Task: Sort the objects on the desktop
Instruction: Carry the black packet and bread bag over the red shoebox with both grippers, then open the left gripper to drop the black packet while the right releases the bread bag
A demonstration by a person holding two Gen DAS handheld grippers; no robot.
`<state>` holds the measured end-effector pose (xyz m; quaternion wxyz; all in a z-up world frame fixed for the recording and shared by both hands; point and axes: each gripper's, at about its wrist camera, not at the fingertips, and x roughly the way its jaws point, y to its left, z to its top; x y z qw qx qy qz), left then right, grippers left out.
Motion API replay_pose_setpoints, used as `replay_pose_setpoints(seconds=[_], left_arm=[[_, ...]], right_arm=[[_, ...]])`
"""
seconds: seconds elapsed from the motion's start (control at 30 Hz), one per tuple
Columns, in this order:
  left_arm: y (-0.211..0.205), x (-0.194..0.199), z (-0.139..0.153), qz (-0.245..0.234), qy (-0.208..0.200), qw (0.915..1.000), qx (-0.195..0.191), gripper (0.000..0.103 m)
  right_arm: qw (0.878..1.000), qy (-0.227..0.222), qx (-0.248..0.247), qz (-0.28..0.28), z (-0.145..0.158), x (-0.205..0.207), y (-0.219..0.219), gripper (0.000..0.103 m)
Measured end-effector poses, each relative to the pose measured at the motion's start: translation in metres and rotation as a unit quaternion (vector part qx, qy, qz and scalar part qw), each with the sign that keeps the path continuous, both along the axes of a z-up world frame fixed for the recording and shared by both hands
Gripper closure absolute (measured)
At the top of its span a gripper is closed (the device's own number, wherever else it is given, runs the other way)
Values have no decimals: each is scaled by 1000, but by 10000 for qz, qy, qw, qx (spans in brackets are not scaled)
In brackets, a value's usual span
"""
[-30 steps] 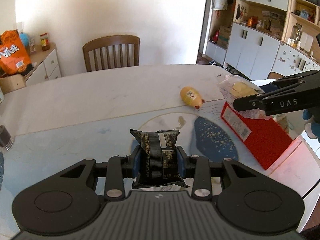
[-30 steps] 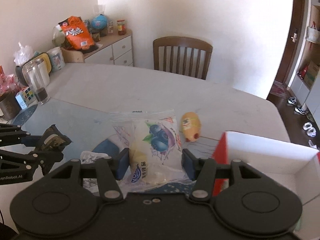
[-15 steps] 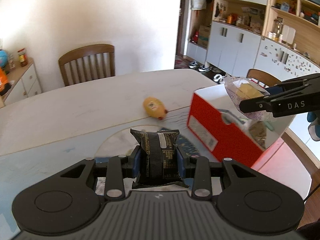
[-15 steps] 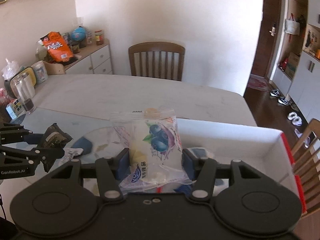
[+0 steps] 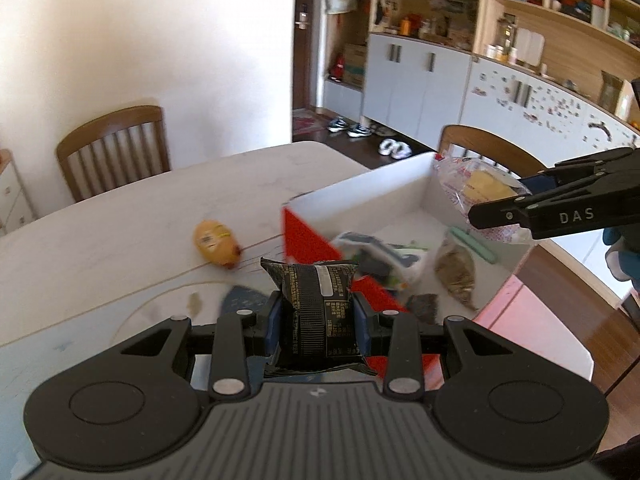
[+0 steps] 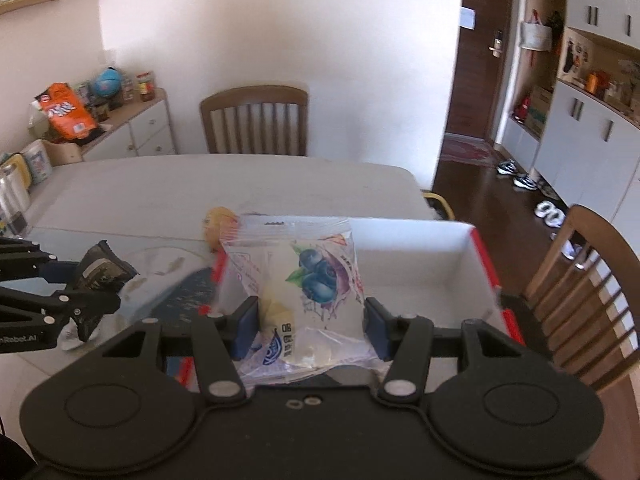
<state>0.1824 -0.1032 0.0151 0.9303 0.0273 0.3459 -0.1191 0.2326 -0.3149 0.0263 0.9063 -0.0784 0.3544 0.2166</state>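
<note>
My left gripper (image 5: 318, 322) is shut on a small black snack packet (image 5: 316, 308), held just over the near corner of the red box (image 5: 304, 240). The same black snack packet (image 6: 100, 270) shows at the left of the right wrist view. My right gripper (image 6: 306, 324) is shut on a clear bag with a blueberry print (image 6: 296, 280), held over the white inside of the red box (image 6: 420, 256). From the left wrist view that clear bag (image 5: 480, 184) hangs above the box's far end. Several packets (image 5: 452, 268) lie inside the box.
A yellow egg-shaped toy (image 5: 216, 242) lies on the white table (image 5: 140, 220) left of the box. Wooden chairs (image 6: 256, 120) stand at the table's far side and right side (image 6: 592, 292). A white sideboard (image 6: 132, 132) with snacks stands at the far left.
Both grippers have swung to the right with their packets. The red box, earlier off to the right, now lies right under the clear bag and just ahead of the black packet.
</note>
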Motion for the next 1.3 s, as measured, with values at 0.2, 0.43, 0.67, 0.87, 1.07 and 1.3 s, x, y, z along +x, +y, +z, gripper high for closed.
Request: replay_pose_setpoints(seconds=[0.2,0.43,0.67,0.87,1.07,1.3], left_arm=[[-30,16,-2,-365,84,9993,42,68],[-62,35,-12,-747,292,9967,117,68],[-97,63,-27,-1251,766,9889,238,68],[-121,84,-38,-1595,1044,9809,394,68],[-133,103,-55,-1790,1495,9713,459,68],[-135,118,-67,-1858,1835,9640,510,68]], right_arm=[[9998,44,-54,-187,-6,8,-25,48],[9995,141,-94,-283,-18,18,-39,48],[9987,276,-176,-395,-32,42,-44,48],[9978,440,-314,-394,-47,61,-42,48],[9969,591,-370,-353,-58,77,-38,48],[9960,694,-498,-261,-65,92,-33,48]])
